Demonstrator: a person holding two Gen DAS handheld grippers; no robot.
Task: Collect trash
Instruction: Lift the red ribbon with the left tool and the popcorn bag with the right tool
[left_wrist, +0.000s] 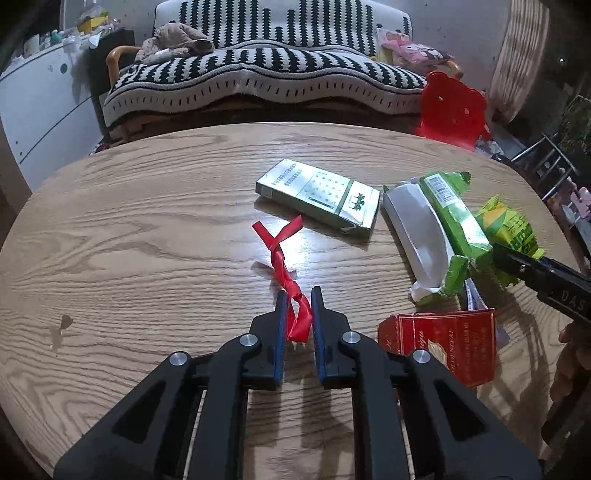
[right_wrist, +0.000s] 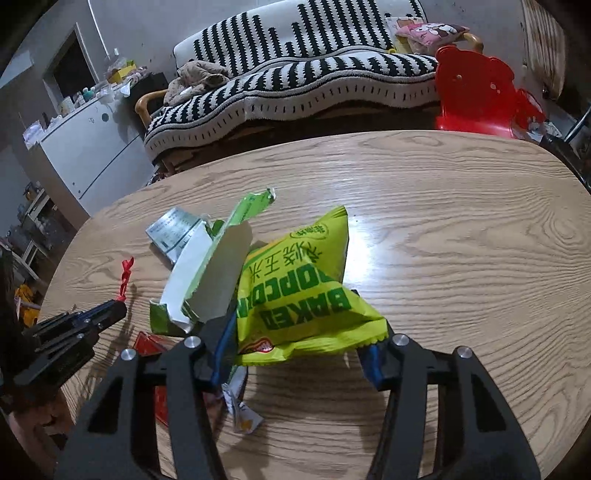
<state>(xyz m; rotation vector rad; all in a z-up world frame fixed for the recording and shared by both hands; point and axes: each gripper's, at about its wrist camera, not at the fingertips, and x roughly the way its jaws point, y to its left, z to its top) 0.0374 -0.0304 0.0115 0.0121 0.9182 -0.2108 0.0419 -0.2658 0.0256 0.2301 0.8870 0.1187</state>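
Pinching one end of a twisted red ribbon (left_wrist: 283, 275) on the wooden counter (left_wrist: 147, 221), the left gripper (left_wrist: 298, 295) has its jaws closed on it. Right of the ribbon lie a green box (left_wrist: 319, 197), a torn green-and-white carton (left_wrist: 436, 229) and a red box (left_wrist: 443, 343). Farthest right, the right gripper (right_wrist: 295, 332) clamps a yellow-green popcorn bag (right_wrist: 303, 288).

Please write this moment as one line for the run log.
left tongs: shut on red ribbon | right tongs: shut on popcorn bag | table: green box, red box not collected
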